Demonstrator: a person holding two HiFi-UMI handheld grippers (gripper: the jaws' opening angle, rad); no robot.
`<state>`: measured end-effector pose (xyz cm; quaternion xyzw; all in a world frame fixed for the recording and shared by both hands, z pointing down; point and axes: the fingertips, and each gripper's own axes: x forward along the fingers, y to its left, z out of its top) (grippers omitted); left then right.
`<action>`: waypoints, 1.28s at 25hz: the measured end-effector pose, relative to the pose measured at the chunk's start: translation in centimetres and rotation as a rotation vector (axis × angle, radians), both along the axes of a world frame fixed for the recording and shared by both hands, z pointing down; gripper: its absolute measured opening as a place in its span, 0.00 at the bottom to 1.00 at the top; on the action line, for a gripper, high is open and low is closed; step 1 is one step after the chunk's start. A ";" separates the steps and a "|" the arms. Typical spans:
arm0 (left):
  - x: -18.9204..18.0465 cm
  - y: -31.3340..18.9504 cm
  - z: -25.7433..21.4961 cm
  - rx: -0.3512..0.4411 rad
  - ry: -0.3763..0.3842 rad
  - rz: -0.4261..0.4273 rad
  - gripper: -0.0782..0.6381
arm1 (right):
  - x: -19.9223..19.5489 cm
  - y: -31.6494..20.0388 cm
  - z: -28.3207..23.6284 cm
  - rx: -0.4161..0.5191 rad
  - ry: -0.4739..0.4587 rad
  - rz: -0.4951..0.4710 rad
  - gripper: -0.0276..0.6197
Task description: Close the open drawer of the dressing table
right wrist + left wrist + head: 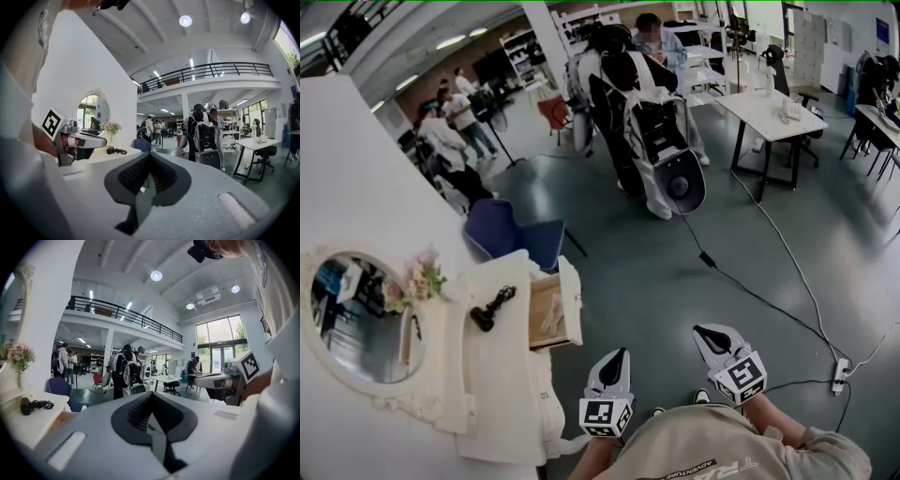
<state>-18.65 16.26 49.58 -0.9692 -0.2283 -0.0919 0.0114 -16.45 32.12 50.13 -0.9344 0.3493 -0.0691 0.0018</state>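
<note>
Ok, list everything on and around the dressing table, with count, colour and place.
dressing table: one, white, left side
drawer: one, white front, wooden inside, open on the table's right
mirror: one, round, white frame, far left
flowers: one bunch, pink, beside the mirror
corded tool: one, black, on the tabletop
chair: one, blue, beyond the table
work table: one, white top, upper right
cables: several, black and white, across the floor
power strip: one, white, right edge
people: several, background
left gripper: white, jaws together, empty
right gripper: white, jaws together, empty
</note>
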 end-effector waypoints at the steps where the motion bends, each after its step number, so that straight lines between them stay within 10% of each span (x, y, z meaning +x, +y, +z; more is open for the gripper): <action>1: 0.0 -0.1 -0.2 -0.006 0.002 0.003 0.13 | -0.1 -0.3 0.0 -0.007 0.001 0.000 0.05; 20: -1.6 -1.4 3.8 -0.080 -0.102 0.056 0.13 | -2.9 -1.3 2.6 0.025 -0.117 0.091 0.05; 32: 8.6 0.7 3.0 -0.033 -0.100 -0.006 0.13 | 8.6 0.1 3.3 0.056 -0.108 0.017 0.05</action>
